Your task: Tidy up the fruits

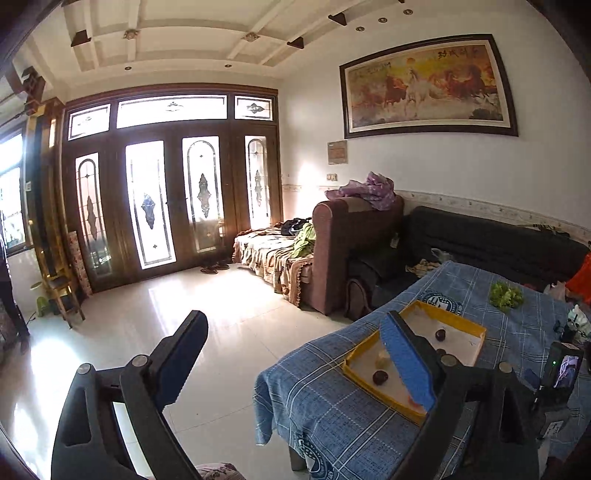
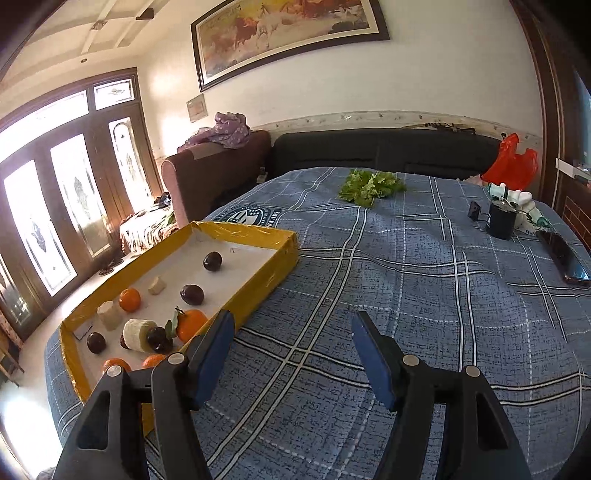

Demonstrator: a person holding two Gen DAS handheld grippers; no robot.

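Blue plaid cloth (image 2: 406,277) bears fruit tray (image 2: 258,236) left of right gripper's (image 2: 291,332) gaping fingers

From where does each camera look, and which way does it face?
Left wrist: sits on the left gripper, off the table's corner, facing the glass doors; both fingers show, apart.
Right wrist: sits on the right gripper over the blue tablecloth, facing the black sofa; both fingers show, apart.
Shared: yellow tray, lettuce, horse painting.

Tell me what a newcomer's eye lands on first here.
First the shallow yellow-edged cardboard tray at the left edge of the blue plaid tablecloth, holding orange tangerines, dark round plums and pale banana pieces. Then the bunch of green leafy lettuce at the far side, below the framed horse painting.
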